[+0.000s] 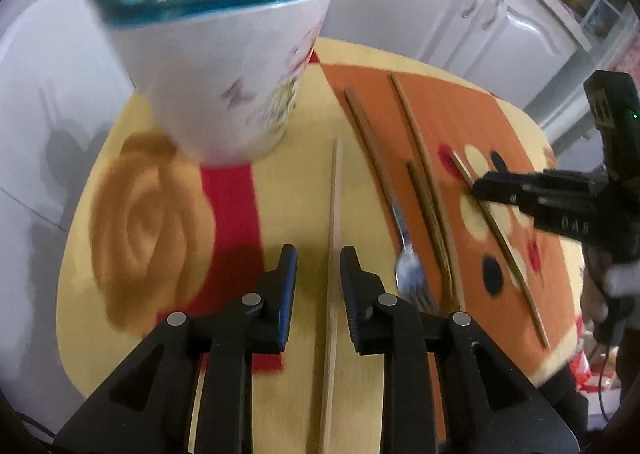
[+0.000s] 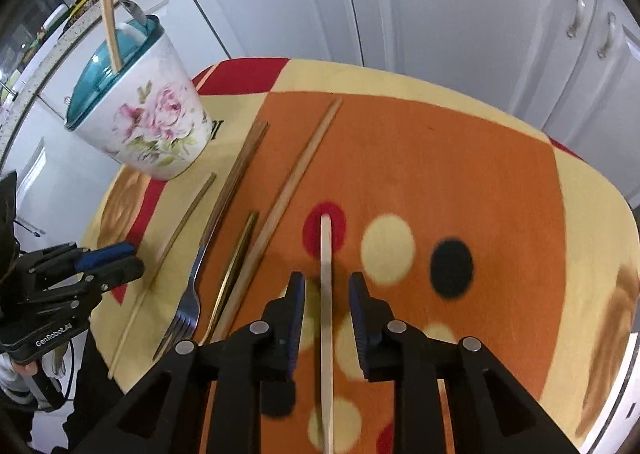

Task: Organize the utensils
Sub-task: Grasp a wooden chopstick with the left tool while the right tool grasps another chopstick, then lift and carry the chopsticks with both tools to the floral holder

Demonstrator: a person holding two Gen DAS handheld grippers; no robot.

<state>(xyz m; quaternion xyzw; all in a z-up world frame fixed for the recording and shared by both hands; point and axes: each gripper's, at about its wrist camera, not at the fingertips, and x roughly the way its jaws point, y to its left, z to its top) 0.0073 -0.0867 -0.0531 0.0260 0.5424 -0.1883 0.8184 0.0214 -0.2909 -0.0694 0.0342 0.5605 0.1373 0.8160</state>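
- White cabinet doors (image 2: 460,14) back a cloth-covered table (image 2: 440,142).
- Left hand-held gripper (image 1: 319,258): jaws apart, astride a pale chopstick (image 1: 333,214), pads clear.
- Right hand-held gripper (image 2: 327,286): jaws apart, astride another chopstick (image 2: 326,254).
- Fork (image 2: 192,294) lies between them; floral holder (image 2: 156,122) stands behind.

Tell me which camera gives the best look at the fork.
The right wrist view. There the fork lies sharp on the cloth, tines toward the camera, its handle running up beside the dark chopsticks. In the left wrist view the same fork is blurred and its tines are partly hidden behind the left gripper.
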